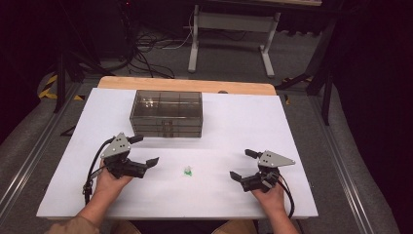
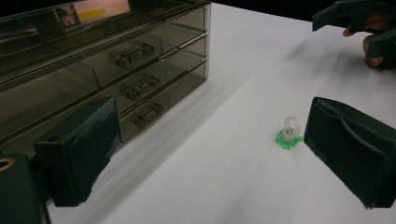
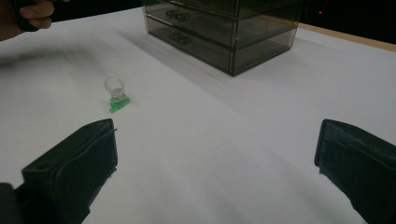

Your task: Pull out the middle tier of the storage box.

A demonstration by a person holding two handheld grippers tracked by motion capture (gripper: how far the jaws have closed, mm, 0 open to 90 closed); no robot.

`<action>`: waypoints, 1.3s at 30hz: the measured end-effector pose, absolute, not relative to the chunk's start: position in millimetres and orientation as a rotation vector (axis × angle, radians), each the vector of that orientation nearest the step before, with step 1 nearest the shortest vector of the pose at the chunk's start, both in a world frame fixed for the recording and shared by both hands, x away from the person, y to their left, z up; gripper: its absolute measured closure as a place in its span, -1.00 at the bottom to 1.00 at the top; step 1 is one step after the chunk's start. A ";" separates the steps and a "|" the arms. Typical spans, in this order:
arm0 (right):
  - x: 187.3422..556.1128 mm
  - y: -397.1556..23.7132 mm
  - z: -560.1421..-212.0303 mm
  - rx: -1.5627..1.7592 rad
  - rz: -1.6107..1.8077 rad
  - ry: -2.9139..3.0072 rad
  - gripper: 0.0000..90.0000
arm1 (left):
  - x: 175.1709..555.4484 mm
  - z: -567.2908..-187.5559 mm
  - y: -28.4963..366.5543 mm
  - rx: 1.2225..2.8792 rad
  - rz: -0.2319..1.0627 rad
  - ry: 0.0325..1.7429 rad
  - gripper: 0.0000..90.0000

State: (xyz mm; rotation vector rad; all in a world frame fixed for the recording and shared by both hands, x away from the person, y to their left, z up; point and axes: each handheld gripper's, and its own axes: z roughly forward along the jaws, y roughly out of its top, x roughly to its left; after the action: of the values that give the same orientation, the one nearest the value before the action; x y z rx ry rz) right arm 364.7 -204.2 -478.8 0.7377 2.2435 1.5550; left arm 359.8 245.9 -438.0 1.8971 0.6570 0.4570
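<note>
Both claws gaping, a small ring lying free between them on the white worktop (image 1: 234,117).

The ring (image 1: 187,171) is tiny and blurred from above; closer, it is a clear loop standing upright on a flat green base, its stone hard to make out. The left claw (image 1: 146,151) and the right claw (image 1: 242,165) both stand wide apart, empty, well clear of it. Behind sits a smoky translucent drawer box (image 1: 166,113), three drawers shut, contents unreadable.
</note>
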 end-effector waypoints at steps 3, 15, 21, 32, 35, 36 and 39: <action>364.4 -203.4 -478.7 0.726 1.555 2.243 -1.00 | 363.5 -437.8 242.2 1.902 0.441 0.655 -0.85; 364.1 -202.5 -478.9 0.714 1.561 2.246 -1.00 | 373.3 -437.2 227.8 1.929 0.419 0.631 -0.77; 364.1 -202.3 -479.0 0.714 1.563 2.247 -1.00 | 377.5 -434.9 221.4 1.935 0.436 0.620 -0.73; 363.9 -202.3 -478.9 0.712 1.563 2.249 -1.00 | 383.3 -438.1 212.9 1.967 0.465 0.614 -0.68; 364.0 -202.2 -479.0 0.711 1.565 2.250 -1.00 | 383.4 -439.1 211.2 1.974 0.492 0.616 -0.65; 364.0 -202.2 -479.0 0.711 1.564 2.250 -1.00 | 383.5 -439.3 210.8 1.977 0.501 0.615 -0.65; 364.0 -202.1 -479.1 0.712 1.565 2.251 -1.00 | 383.5 -440.1 209.5 1.983 0.517 0.613 -0.62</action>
State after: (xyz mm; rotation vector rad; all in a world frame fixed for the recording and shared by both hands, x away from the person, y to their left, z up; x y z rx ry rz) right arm 364.0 -202.1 -479.1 0.7117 2.2510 1.5646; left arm 383.5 209.5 -440.1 1.9833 0.6129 0.5174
